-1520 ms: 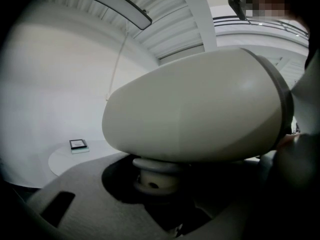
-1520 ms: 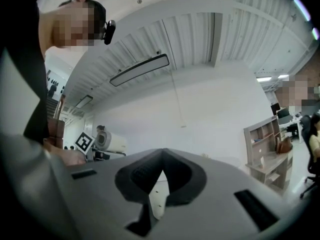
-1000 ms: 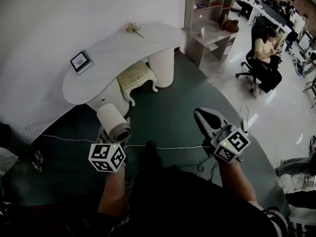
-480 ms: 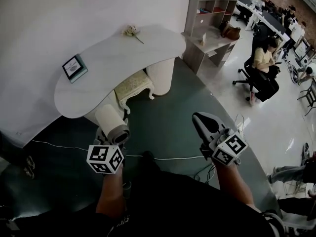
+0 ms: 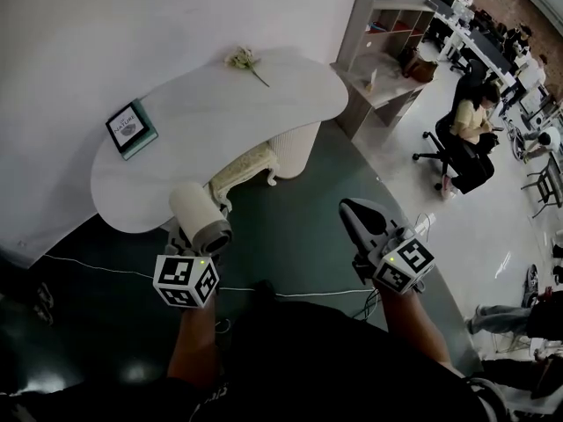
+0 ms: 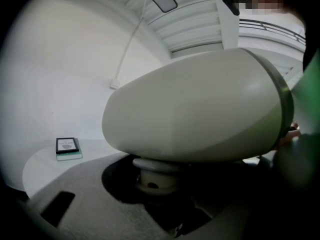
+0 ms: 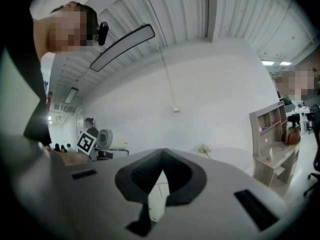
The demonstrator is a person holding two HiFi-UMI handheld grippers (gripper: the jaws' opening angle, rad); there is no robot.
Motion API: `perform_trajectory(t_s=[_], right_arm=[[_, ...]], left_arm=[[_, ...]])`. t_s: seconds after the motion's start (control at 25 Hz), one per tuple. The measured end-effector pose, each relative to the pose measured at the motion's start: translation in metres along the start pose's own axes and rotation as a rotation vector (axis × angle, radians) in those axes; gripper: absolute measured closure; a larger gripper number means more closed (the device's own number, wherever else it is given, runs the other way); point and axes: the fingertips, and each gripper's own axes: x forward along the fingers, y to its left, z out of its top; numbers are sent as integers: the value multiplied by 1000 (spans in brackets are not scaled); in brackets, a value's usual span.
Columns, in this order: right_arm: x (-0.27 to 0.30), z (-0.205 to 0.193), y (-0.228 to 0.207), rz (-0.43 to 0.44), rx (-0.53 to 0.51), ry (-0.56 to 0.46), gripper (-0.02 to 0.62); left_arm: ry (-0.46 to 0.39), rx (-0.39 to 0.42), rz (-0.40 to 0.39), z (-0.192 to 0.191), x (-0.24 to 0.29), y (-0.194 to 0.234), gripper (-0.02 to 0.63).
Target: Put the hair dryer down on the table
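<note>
A white hair dryer (image 5: 198,215) with a grey ring at its near end rides in my left gripper (image 5: 197,238), which is shut on its handle (image 6: 156,176). The barrel (image 6: 200,109) fills the left gripper view and hides the jaw tips. It hangs just short of the near edge of the white curved table (image 5: 220,117). My right gripper (image 5: 354,211) is level beside it over the dark floor. Its jaws meet at their tips (image 7: 162,151), shut on nothing.
On the table lie a dark-framed book (image 5: 132,128) at the left and a flower sprig (image 5: 244,59) at the back. A cushioned stool (image 5: 244,163) stands under it. To the right are a shelf unit (image 5: 387,47) and a seated person (image 5: 471,130). A white cable (image 5: 299,293) crosses the floor.
Both grippers have moved forward toward the table, and its near edge now lies just ahead of the dryer. The grip on the dryer is unchanged.
</note>
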Motion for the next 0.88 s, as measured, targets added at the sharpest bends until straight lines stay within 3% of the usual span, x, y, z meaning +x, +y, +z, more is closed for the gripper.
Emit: perform_trajectory(t_s=[0.2,0.44,0.68,0.88], right_arm=[[36,6,6,5,-16,2,589],[55,3,-3,12,-7,21,589],[77,1,-33,40,18,4,589],[104,10,-89,64,39,-22,589]], left_arm=[[-9,-1,-1,6,8,36,411],[-5,-12,-8,8,24,48,411],[19,-9,-1,8,54,47,411],[37,-8,18,18,104,49,411]])
